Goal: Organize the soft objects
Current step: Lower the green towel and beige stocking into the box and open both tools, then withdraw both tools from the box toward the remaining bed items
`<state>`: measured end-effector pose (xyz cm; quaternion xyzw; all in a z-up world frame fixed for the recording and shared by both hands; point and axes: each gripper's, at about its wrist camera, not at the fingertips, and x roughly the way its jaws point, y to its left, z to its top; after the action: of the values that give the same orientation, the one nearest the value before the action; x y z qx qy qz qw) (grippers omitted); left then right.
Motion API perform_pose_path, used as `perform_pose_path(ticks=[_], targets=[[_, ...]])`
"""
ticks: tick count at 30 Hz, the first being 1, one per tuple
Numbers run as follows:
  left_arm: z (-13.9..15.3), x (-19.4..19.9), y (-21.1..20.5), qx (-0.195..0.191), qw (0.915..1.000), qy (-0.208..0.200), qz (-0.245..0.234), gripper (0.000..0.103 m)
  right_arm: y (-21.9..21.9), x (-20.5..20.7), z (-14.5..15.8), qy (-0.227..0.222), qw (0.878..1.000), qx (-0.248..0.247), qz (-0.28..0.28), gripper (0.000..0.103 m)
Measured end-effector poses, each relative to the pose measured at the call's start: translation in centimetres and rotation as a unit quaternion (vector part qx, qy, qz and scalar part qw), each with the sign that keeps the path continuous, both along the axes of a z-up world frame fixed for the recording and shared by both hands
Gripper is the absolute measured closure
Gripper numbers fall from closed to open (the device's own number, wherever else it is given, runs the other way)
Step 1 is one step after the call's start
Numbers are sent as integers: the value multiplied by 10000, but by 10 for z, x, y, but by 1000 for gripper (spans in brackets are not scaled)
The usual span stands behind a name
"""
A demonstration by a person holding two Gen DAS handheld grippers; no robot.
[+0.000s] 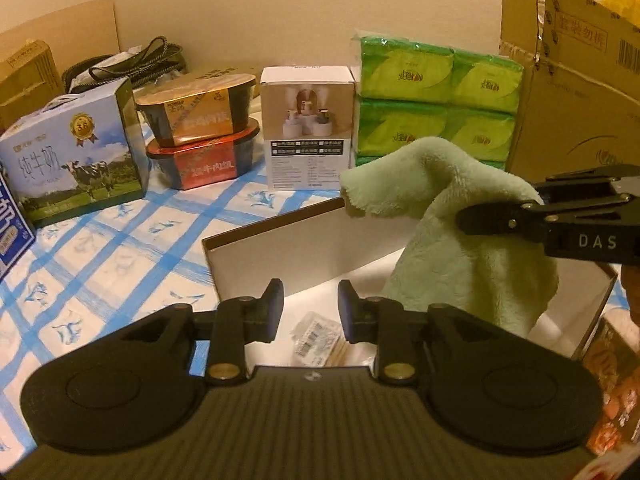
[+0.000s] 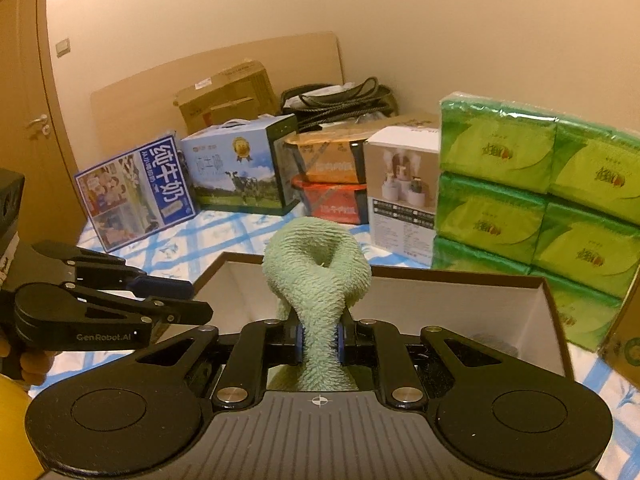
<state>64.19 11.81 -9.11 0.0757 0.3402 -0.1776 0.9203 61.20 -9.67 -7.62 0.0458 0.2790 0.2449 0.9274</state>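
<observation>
R claw [image 2: 319, 340] pinching green towel [image 2: 318, 280] over box [image 2: 460, 292]; L claw [image 1: 310, 312] spread, empty.

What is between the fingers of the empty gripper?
Nothing. The left gripper is open over the white box; left wrist view shows it.

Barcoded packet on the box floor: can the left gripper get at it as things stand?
Probably yes. The left gripper is open and empty right above the packet; the green towel hangs aside, in the right gripper.
</observation>
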Motion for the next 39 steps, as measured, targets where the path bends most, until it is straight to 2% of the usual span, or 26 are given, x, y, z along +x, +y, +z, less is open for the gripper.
perform_pose_path(ticks=[2, 4, 5, 6, 8, 16, 23, 32, 39], targets=[[0, -1, 3, 16, 10000, 21, 28, 77, 2, 1, 0, 17, 10000, 65, 16, 89], [-2, -2, 7, 7, 10000, 62, 49, 77, 5, 2, 0, 58, 9998, 200, 67, 82], [-3, -4, 8, 32, 9999, 72, 64, 77, 6, 3, 0, 86, 9996, 255, 48, 68], [-4, -4, 8, 74, 9999, 84, 81, 77, 6, 3, -1, 103, 9994, 320, 26, 48], [-6, -6, 10, 84, 9999, 111, 76, 77, 7, 1, 1, 27, 9989, 465, 63, 41], [-6, -14, 12, 118, 9998, 137, 99, 77, 12, 1, -7, 465, 9988, 62, 153, 41], [0, -20, 12, 85, 9998, 118, 156, 77, 5, -10, -14, 613, 9980, -68, 105, 41], [14, -42, 30, -13, 9988, 167, 459, 77, -7, -34, 2, 606, 9982, -24, 30, 40], [36, -83, 63, -252, 9951, 206, 929, 77, -26, -67, 25, 522, 9985, 73, -148, 40]])
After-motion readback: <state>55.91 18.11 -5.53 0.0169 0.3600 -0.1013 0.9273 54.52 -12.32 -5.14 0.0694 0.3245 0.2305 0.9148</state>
